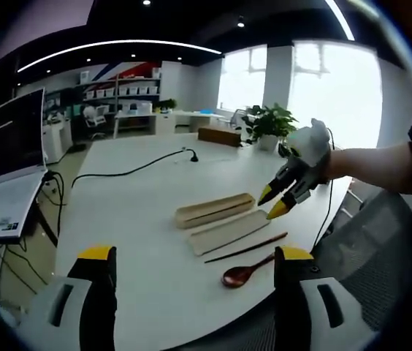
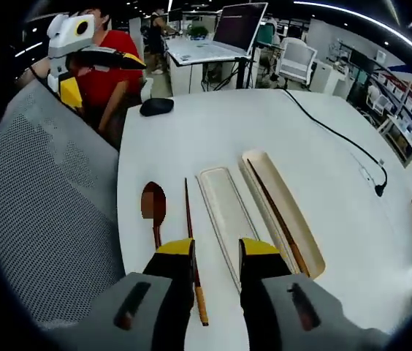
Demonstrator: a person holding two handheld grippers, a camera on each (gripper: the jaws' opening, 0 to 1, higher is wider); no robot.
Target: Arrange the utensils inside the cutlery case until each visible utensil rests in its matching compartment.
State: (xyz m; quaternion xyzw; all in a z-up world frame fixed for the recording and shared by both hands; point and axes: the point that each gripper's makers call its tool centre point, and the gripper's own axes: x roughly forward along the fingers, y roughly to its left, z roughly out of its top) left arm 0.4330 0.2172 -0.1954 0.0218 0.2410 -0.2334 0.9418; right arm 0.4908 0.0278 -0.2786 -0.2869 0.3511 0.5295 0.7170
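Cutlery case [image 2: 283, 212] — a pale wooden open tray, lying flat on the table ahead of and slightly to the right of the right gripper [image 2: 216, 252], with one dark chopstick resting along its inside. Case lid [image 2: 228, 208] — flat, pale, lying beside the case, directly beyond the gap between the right gripper's jaws. Loose chopstick [image 2: 191, 248] — dark, thin, running along that gripper's left jaw. Wooden spoon [image 2: 154, 207] — reddish brown, bowl away from the gripper, furthest left.
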